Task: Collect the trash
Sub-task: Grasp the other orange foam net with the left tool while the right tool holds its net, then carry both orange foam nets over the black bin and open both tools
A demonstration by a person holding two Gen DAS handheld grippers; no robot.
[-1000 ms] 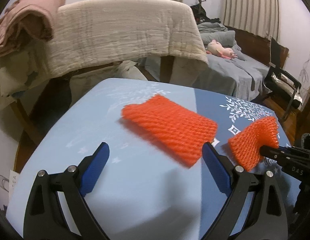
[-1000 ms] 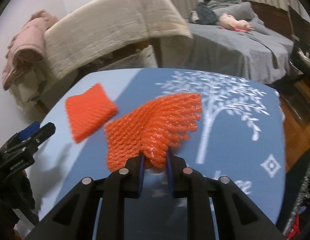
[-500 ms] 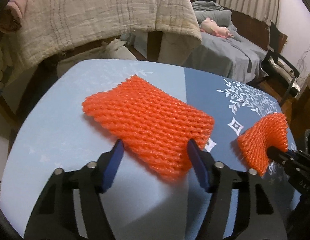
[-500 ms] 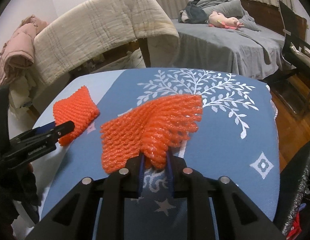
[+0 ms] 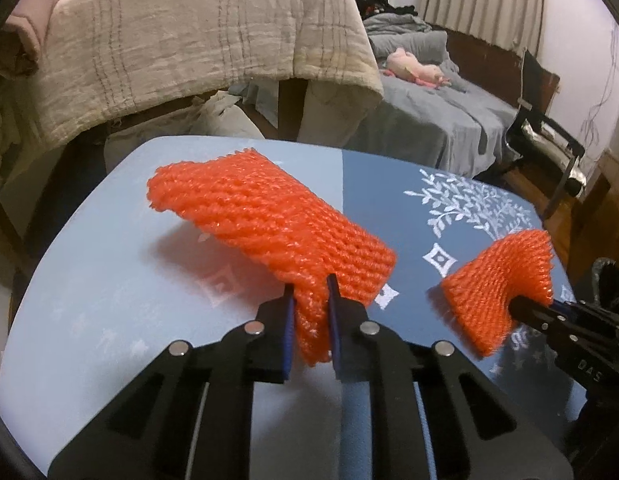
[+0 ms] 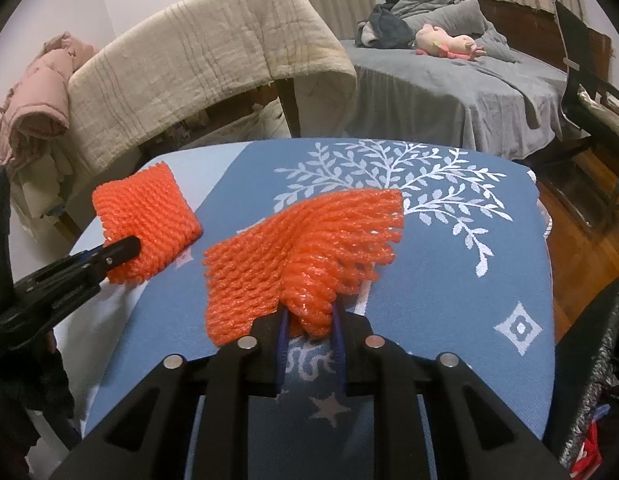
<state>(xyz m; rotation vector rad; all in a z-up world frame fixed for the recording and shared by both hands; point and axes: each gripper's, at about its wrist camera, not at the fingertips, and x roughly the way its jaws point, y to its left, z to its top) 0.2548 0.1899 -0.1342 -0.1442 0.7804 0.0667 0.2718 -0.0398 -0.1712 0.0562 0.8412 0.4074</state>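
Observation:
Two orange foam fruit nets are held over a blue table (image 5: 109, 300). My left gripper (image 5: 311, 312) is shut on the near edge of one net (image 5: 269, 220), which is lifted off the cloth and casts a shadow. It also shows in the right wrist view (image 6: 145, 220), with the left gripper (image 6: 121, 250) on it. My right gripper (image 6: 309, 320) is shut on the second net (image 6: 305, 256), lifted above the table. In the left wrist view that net (image 5: 501, 284) sits at the right with the right gripper (image 5: 525, 312) on it.
The blue tablecloth has a white tree print (image 6: 389, 168). A chair draped with a beige blanket (image 5: 189, 40) stands behind the table. A grey bed (image 6: 449, 80) with a pink plush toy is beyond. A black chair (image 5: 549, 136) and wooden floor lie to the right.
My left gripper moved up to the flat net, shut on its near edge and lifted it off the table. My right gripper kept its hold on the second net.

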